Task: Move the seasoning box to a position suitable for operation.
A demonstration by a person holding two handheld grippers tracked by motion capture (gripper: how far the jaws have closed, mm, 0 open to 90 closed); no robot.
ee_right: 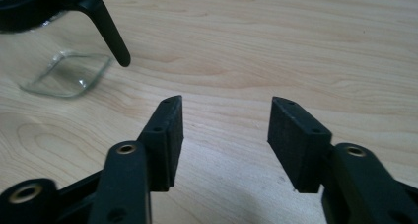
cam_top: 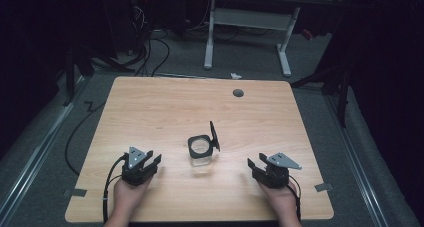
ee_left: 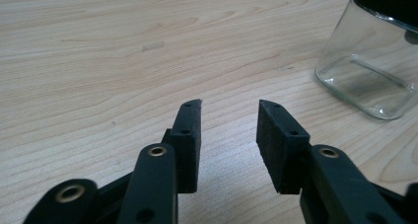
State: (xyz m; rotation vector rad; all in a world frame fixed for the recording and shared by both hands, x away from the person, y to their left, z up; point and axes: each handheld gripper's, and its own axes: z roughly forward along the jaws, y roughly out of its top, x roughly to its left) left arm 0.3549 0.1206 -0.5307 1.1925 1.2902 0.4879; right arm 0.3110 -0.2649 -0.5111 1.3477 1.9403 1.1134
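We count: one glass jar (cam_top: 201, 152) with open black lid (cam_top: 214, 135), table (cam_top: 150, 112) centre; two grippers, left (cam_top: 148, 162) and right (cam_top: 256, 166), near edge.

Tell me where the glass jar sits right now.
In the high view, the glass jar stands upright near the table's centre, lid flipped open, between and slightly beyond the left gripper and right gripper.

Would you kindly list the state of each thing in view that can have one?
Glass jar: upright on the table, empty, touched by neither gripper.
Jar lid: flipped open, standing up at the jar's rim.
Left gripper: open, holding nothing, beside the jar.
Right gripper: open, holding nothing, on the jar's other side.
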